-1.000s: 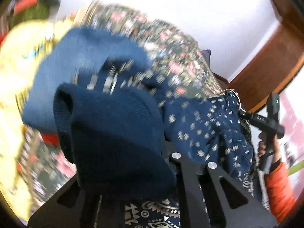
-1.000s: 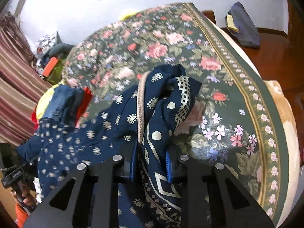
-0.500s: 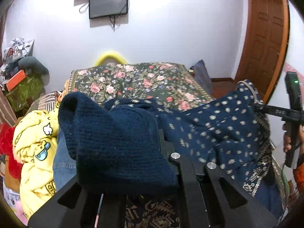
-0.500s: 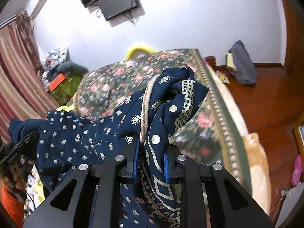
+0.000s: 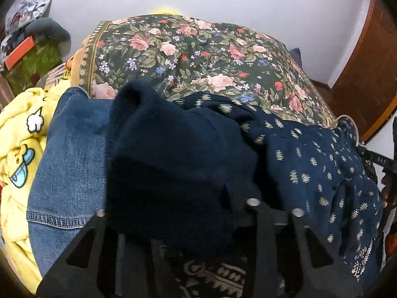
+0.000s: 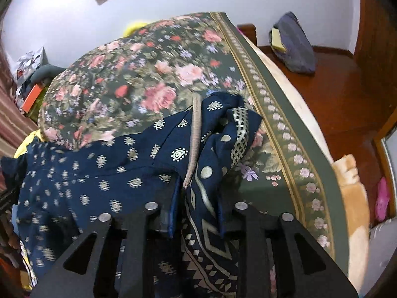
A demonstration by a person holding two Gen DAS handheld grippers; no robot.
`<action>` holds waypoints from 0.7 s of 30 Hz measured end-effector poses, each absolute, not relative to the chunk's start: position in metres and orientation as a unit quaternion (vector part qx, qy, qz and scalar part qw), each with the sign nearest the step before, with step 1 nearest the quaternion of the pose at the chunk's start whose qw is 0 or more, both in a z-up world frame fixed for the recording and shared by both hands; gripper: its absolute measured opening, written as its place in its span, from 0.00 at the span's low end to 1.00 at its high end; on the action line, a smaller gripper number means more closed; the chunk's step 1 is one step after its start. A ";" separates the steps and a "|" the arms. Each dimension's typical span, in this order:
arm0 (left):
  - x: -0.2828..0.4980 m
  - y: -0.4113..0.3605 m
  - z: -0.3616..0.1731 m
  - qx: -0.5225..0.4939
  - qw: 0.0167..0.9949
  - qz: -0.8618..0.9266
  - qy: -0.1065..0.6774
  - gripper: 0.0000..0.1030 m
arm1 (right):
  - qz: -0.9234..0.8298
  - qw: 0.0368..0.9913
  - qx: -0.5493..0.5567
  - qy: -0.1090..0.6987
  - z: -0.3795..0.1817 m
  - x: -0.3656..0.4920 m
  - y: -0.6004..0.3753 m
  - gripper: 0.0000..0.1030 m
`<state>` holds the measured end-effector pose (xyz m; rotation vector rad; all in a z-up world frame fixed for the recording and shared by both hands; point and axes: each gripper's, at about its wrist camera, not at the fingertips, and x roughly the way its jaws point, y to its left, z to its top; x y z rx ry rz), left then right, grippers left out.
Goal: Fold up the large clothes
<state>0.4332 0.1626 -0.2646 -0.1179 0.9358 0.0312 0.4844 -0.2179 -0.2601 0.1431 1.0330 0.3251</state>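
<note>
Left wrist view: I look down steeply along my left gripper's arms, lens close over a dark knit fold that hides the fingertips, toward the bed [image 5: 188, 57] and white wall [image 5: 223, 2]. Right wrist view: from my right gripper [image 6: 197, 211], also angled down, close to the cloth [image 6: 99, 173], facing the same bed, somewhat blurred. Both views share the cloth [image 5: 322, 164], the floral bedspread and wall; the left view probably catches my right tool at its right edge.
</note>
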 end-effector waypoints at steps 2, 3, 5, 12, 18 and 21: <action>0.430 0.166 -0.263 -0.057 0.891 0.016 0.450 0.48 | 0.153 0.855 0.073 0.490 -0.256 0.482 -0.222 0.34; 0.429 0.166 -0.262 -0.058 0.890 0.016 0.452 0.48 | 0.153 0.854 0.075 0.492 -0.254 0.479 -0.224 0.34; 0.424 0.167 -0.256 -0.056 0.889 0.020 0.455 0.49 | 0.146 0.849 0.070 0.503 -0.247 0.473 -0.228 0.34; 0.387 0.154 -0.235 -0.010 0.890 0.036 0.455 0.56 | 0.163 0.853 0.050 0.494 -0.215 0.425 -0.231 0.48; 0.335 0.127 -0.222 -0.008 0.897 0.012 0.442 0.76 | 0.197 0.841 0.030 0.504 -0.206 0.370 -0.218 0.56; 0.312 0.107 -0.223 -0.010 0.899 -0.007 0.438 0.85 | 0.217 0.831 0.002 0.512 -0.210 0.342 -0.207 0.58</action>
